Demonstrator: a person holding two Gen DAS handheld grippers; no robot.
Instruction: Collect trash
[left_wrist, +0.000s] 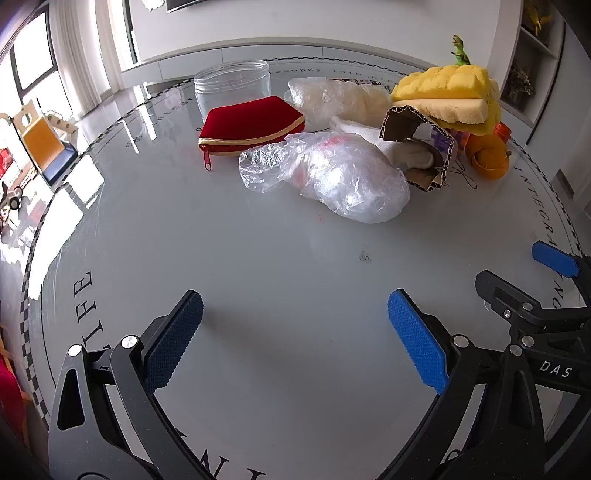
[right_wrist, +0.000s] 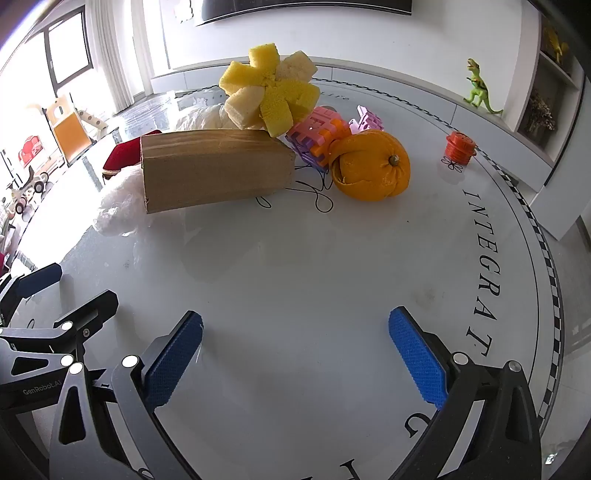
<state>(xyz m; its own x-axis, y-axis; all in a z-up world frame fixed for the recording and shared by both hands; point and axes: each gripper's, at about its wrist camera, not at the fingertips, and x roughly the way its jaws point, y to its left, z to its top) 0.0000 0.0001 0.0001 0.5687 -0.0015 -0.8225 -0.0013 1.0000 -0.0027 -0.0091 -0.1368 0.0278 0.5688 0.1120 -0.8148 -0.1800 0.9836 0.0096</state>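
Bright window (right_wrist: 70, 48) daylight, tabletop (left_wrist: 122, 122) glare, fisheye-bent edges.

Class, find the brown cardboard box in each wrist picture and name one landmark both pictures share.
Left wrist view: the cardboard box lies upper right, open end facing the camera, under the yellow sponge.
Right wrist view: the cardboard box lies upper left of centre, showing its long side.
Shared landmark: the orange peel, just right of the box in both.

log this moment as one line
left gripper open, empty | right gripper open, empty | crumpled plastic bag untouched on table
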